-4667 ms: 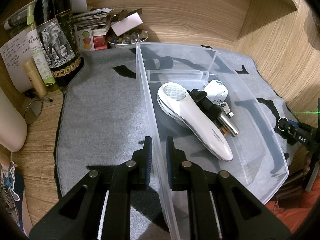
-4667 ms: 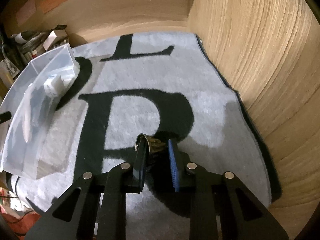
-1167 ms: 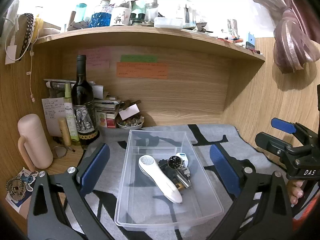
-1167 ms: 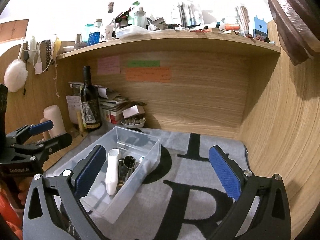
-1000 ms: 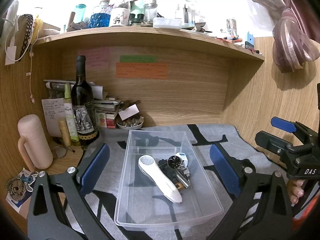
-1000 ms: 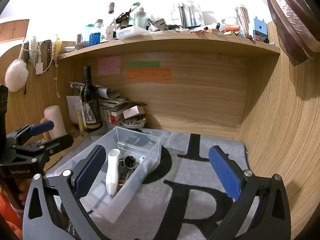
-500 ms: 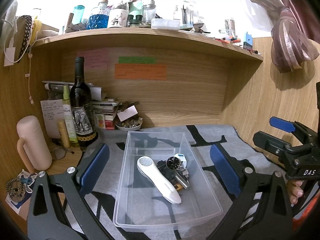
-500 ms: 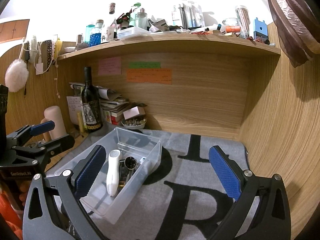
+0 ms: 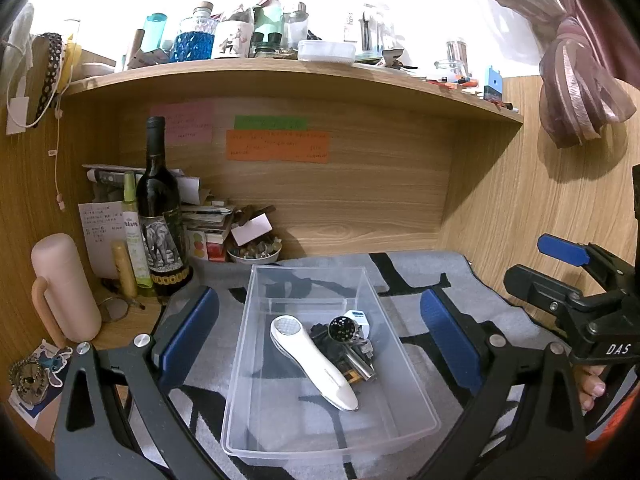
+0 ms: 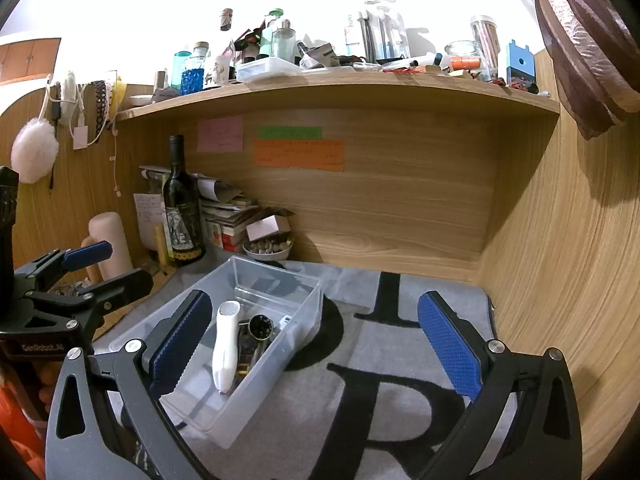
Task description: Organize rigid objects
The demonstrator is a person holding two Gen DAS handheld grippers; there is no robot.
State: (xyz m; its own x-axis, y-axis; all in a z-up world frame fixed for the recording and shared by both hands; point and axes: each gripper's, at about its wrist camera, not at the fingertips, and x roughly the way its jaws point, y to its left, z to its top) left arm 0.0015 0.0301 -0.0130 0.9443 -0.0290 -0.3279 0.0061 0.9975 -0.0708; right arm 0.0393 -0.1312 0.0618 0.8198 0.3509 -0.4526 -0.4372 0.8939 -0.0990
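A clear plastic bin point(image 9: 408, 376) point(image 10: 308, 304) rests on the grey mat. Inside lie a white handheld device point(image 9: 312, 364) point(image 10: 225, 344), a round black-and-silver piece point(image 9: 341, 327) point(image 10: 261, 326), a small white charger point(image 9: 358, 316) and dark metal items point(image 9: 356, 364). My left gripper point(image 9: 320, 332) hangs raised and pulled back in front of the bin, wide open with nothing in it. My right gripper point(image 10: 316, 340) is also raised, wide open and empty, to the right of the bin. Each gripper shows at the edge of the other's view.
A wine bottle point(image 9: 160, 216), pink flask point(image 9: 66, 288), stacked books and papers point(image 9: 208, 220) and a bowl of small stones point(image 9: 254, 250) crowd the back left corner. Wooden walls close the back and right. A cluttered shelf point(image 9: 280, 76) overhangs. The mat's right half point(image 10: 400, 360) lies bare.
4.7 s ago the left gripper was shut on the bin's wall and the right was shut on a small metal piece low on the mat. Both now are raised and open; that piece lies in the bin.
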